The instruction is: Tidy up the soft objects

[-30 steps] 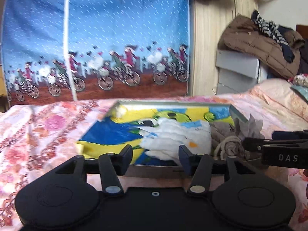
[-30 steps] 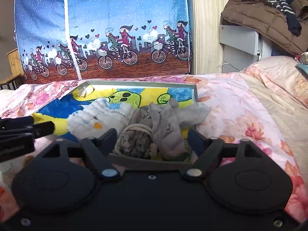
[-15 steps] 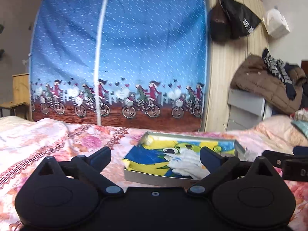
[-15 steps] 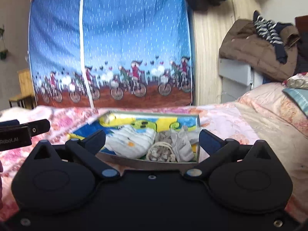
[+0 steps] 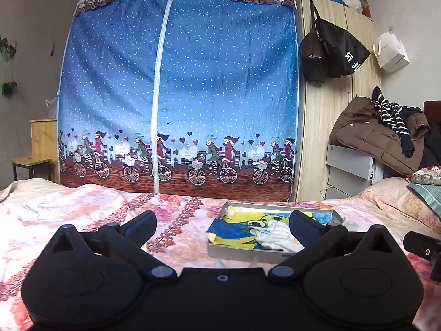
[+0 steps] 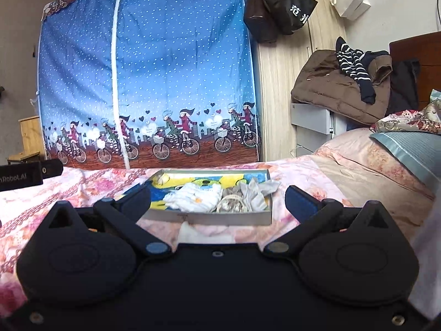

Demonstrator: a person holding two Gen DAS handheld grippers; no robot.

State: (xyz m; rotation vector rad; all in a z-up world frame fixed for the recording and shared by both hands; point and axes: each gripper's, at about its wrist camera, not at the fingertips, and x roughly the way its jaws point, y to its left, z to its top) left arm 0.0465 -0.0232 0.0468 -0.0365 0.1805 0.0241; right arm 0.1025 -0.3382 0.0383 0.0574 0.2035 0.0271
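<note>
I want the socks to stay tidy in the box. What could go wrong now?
The grey socks flop over the right rim of the box, so a bump might tip them out. The box sits on a soft, rumpled quilt and could tilt if pressed. Both the left tongs and the right tongs are open and hold nothing, so a careless return could snag the white socks.

A blue bicycle-print wardrobe cover point(image 5: 179, 91) stands behind the floral bed point(image 5: 69, 215); a brown coat point(image 6: 336, 91) lies on a grey cabinet point(image 6: 311, 117) beside black bags point(image 5: 330, 52).
</note>
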